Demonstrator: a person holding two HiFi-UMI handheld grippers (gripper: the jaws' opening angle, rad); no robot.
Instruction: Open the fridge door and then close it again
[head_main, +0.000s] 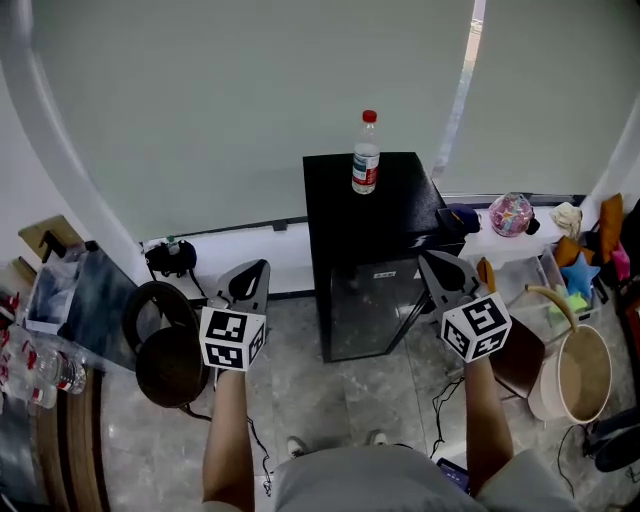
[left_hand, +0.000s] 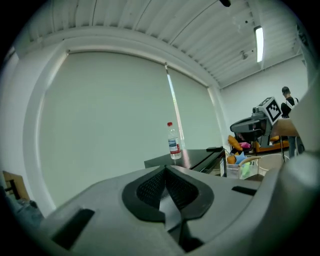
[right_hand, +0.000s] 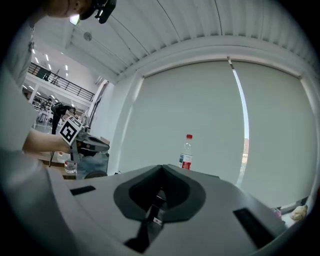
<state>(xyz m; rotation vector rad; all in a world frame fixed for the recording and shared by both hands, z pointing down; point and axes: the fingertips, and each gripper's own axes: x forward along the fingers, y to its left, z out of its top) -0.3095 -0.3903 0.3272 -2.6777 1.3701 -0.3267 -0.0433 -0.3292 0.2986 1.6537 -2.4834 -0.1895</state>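
Observation:
A small black fridge (head_main: 368, 215) stands against the wall under the window, its dark glass door (head_main: 368, 308) facing me and looking closed. On top of it stands a clear water bottle (head_main: 366, 152) with a red cap. My left gripper (head_main: 257, 270) is held up to the left of the fridge, shut with nothing in it. To the right of the door my right gripper (head_main: 431, 260) is shut and empty too. In the left gripper view the closed jaws (left_hand: 165, 168) point toward the bottle (left_hand: 173, 142). The right gripper view shows its jaws (right_hand: 161, 167) closed below the bottle (right_hand: 186, 152).
A black round stool (head_main: 165, 352) sits on the floor at the left, beside shelves with water bottles (head_main: 42, 366). At the right are a beige bucket (head_main: 574, 375) and a clear bin (head_main: 527, 268) of colourful toys. Cables trail across the tiled floor (head_main: 360, 400).

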